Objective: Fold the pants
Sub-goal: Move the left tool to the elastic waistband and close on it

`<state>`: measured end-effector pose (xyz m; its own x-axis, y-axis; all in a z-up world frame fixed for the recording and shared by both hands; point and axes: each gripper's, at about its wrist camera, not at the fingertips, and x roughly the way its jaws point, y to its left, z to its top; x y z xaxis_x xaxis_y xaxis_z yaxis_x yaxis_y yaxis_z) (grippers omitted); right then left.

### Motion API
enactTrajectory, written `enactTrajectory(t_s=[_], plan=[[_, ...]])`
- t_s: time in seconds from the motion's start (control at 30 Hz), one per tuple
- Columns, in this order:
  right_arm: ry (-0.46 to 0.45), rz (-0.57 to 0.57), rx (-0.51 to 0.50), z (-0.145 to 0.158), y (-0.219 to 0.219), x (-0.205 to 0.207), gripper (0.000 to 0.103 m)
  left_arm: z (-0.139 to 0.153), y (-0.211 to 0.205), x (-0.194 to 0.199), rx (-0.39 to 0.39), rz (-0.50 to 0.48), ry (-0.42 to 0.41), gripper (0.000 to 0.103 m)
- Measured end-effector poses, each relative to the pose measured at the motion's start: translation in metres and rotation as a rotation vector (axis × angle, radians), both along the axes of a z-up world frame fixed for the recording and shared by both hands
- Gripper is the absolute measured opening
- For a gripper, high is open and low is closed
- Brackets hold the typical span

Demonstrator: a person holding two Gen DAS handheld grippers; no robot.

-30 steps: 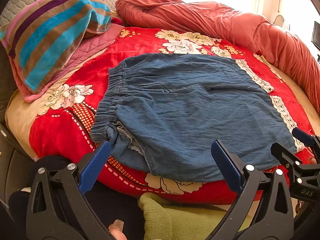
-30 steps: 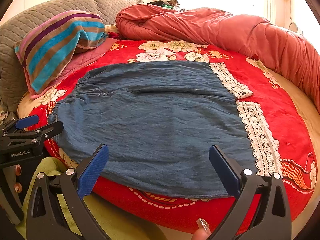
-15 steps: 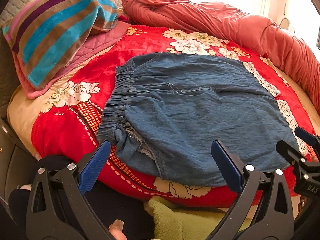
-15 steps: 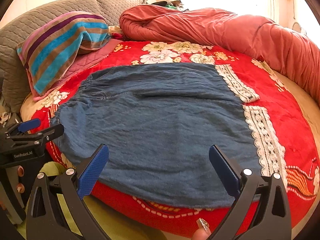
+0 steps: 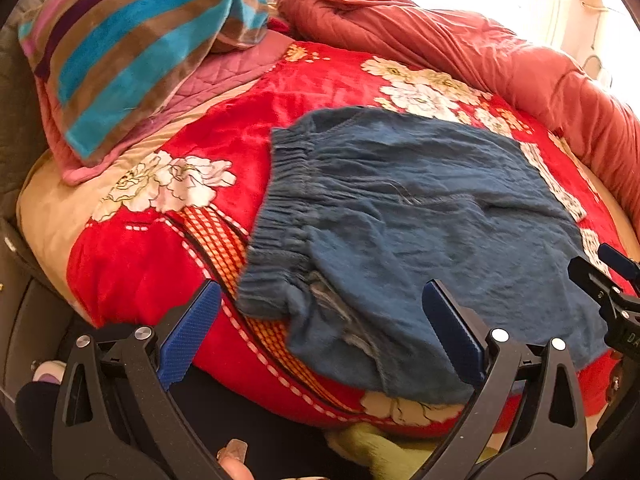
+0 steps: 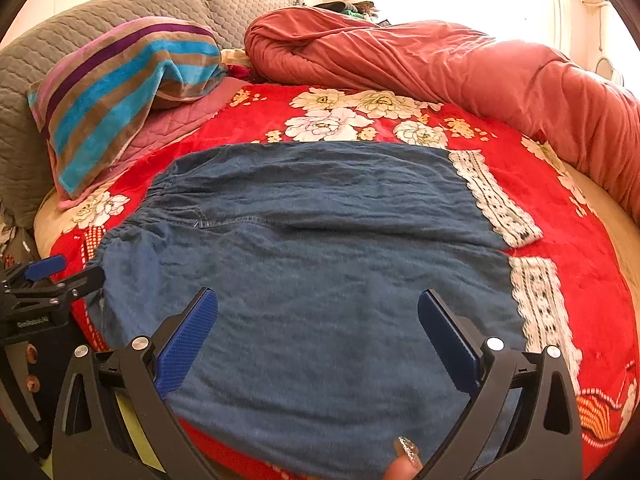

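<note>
Blue denim pants (image 6: 320, 264) with white lace leg hems (image 6: 496, 200) lie flat on the red floral bed cover (image 6: 560, 208), elastic waistband (image 5: 280, 216) to the left. In the left wrist view the pants (image 5: 420, 232) fill the right half. My left gripper (image 5: 320, 332) is open and empty, just above the near waistband corner. My right gripper (image 6: 318, 340) is open and empty, above the near edge of the pants. The left gripper also shows in the right wrist view (image 6: 44, 276); the right gripper also shows in the left wrist view (image 5: 612, 276).
A striped pillow (image 6: 120, 92) lies on a pink quilted pad at the back left. A rolled red-orange duvet (image 6: 440, 64) runs along the back and right. A grey quilted headboard (image 6: 100, 28) stands behind. Green fabric (image 5: 380, 448) lies below the bed's near edge.
Both grippers have moved forward toward the pants, which look larger now. The left view has swung left toward the waistband. Both grippers stay open.
</note>
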<state>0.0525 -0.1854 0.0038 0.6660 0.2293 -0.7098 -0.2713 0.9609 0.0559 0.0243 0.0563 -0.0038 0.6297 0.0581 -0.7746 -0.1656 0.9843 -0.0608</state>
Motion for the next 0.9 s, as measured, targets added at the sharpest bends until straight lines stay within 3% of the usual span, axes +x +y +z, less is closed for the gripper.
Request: enactTrajectory(t_s=[0.47, 0.9], plan=[[-0.023, 0.031, -0.032, 0.006, 0.024, 0.061, 0.099, -0.001, 0.049, 0.045, -0.025, 0.091, 0.019, 0.095], [-0.038, 0.121, -0.08, 0.013, 0.053, 0.117, 0.099, 0.004, 0.073, 0.09, -0.031, 0.071, 0.02, 0.095]])
